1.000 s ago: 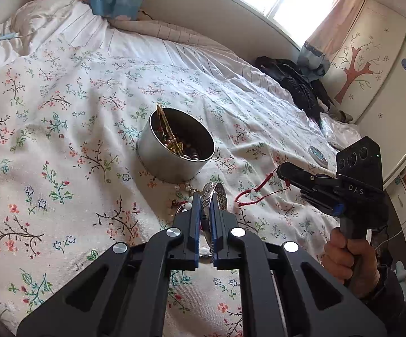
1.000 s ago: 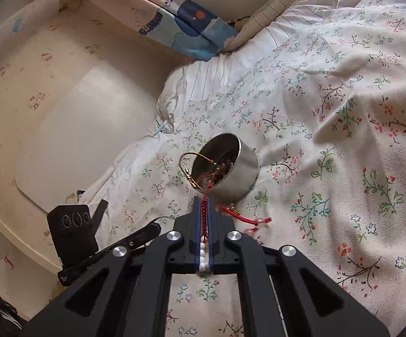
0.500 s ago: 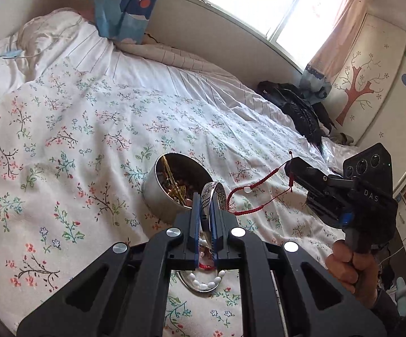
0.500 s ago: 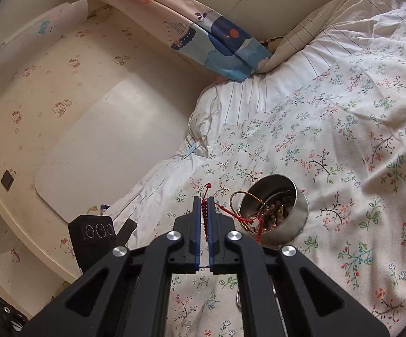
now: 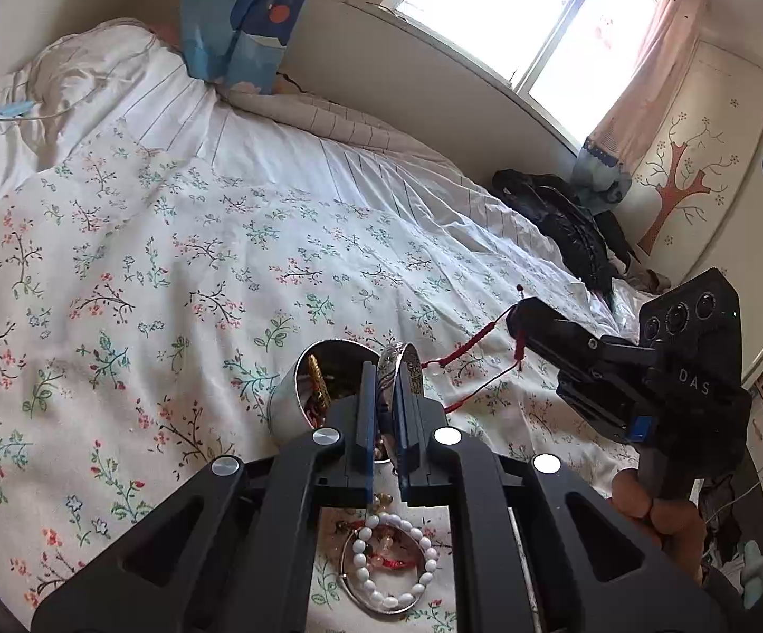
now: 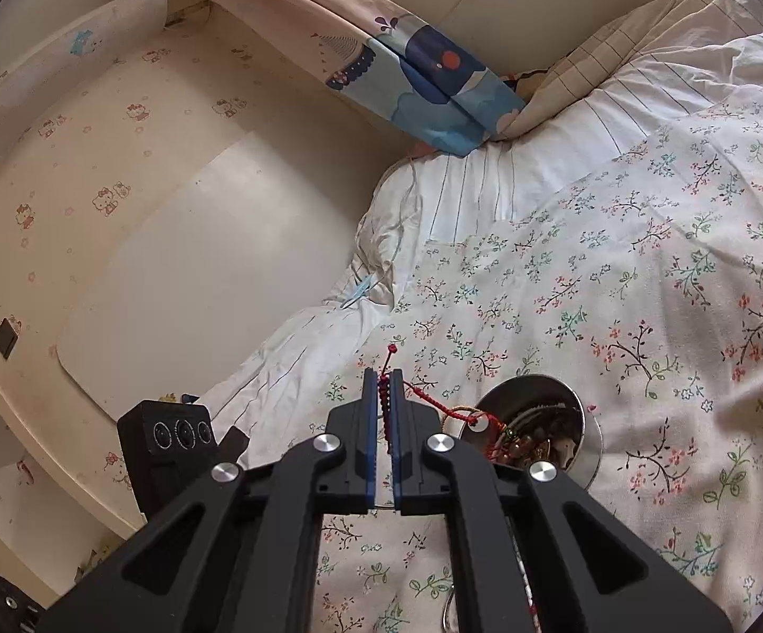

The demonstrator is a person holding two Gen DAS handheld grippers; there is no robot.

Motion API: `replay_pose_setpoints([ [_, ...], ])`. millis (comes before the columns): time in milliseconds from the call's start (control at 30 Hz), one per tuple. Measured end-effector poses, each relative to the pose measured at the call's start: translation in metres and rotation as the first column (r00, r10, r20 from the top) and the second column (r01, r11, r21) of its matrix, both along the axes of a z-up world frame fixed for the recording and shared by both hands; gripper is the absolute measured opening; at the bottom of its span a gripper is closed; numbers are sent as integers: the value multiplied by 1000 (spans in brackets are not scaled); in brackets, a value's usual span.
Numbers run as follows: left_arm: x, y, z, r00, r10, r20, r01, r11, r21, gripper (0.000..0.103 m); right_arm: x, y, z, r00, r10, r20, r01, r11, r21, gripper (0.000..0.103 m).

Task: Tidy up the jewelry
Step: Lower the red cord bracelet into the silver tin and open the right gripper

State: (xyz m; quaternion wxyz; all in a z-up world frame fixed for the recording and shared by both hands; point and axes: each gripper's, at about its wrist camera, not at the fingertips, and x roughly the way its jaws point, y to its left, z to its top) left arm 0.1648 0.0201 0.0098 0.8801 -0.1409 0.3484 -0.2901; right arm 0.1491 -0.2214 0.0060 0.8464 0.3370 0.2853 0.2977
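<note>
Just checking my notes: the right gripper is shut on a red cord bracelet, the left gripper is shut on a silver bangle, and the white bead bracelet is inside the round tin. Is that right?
Not quite. The white bead bracelet is not in the round tin; it lies on the floral bedspread, as the left wrist view shows. The rest holds: the right gripper is shut on the red cord bracelet and the left gripper on the silver bangle.

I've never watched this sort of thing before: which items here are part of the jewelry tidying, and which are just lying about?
Part of the job:
- left tongs, shut on silver bangle
- right tongs, shut on red cord
- tin of jewelry
- white bead bracelet

Just lying about:
- black jacket
- curtain
- quilt
</note>
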Motion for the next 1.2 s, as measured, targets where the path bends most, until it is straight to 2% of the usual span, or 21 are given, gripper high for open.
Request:
replay_pose_setpoints([
  [67, 21, -13, -13, 997, 3, -72, 0, 999, 48, 6, 17, 7, -8, 999, 9, -53, -11, 999, -30, 5],
  [100, 30, -20, -22, 994, 7, -110, 3, 996, 89, 7, 23, 10, -15, 997, 1, -82, -4, 999, -41, 12],
  [133, 35, -24, -28, 991, 20, -129, -5, 993, 116, 8, 27, 10, -20, 995, -13, -99, 8, 999, -47, 32],
  [167, 36, -24, -32, 991, 34, -127, -20, 993, 115, 9, 27, 11, -25, 994, -18, -105, 13, 999, -49, 42],
  [200, 35, -23, -33, 992, 31, -126, -18, 994, 105, 13, 27, 11, -27, 994, -21, -107, 15, 998, -56, 45],
  [300, 28, -13, -27, 995, 53, -90, -45, 996, 81, 22, 23, 4, -34, 993, -39, -113, 33, 998, -60, 45],
  [400, 26, 3, -22, 993, 76, -92, -76, 997, 4, 28, 21, -4, -40, 988, -69, -134, 63, 997, -54, 45],
  [500, 21, 13, -18, 990, 107, -87, -110, 993, -33, 31, 17, -8, -43, 985, -89, -144, 78, 993, -85, 45],
  [633, 14, 22, -17, 986, 137, -95, -143, 988, -55, 35, 11, -11, -47, 981, -118, -155, 98, 987, -131, 52],
  [733, 2, 24, -18, 984, 150, -98, -154, 987, -41, 39, 4, -12, -47, 977, -138, -163, 109, 979, -174, 52],
  [933, -25, 13, -29, 984, 134, -114, -129, 991, 43, 42, -18, -6, -47, 973, -151, -175, 92, 947, -307, 56],
  [1067, -38, 10, -35, 984, 128, -124, -120, 990, 73, 45, -31, 5, -51, 971, -139, -192, 50, 913, -406, 58],
  [1200, -46, 8, -40, 985, 104, -135, -89, 990, 111, 46, -48, 13, -59, 966, -158, -204, 29, 853, -521, 63],
])
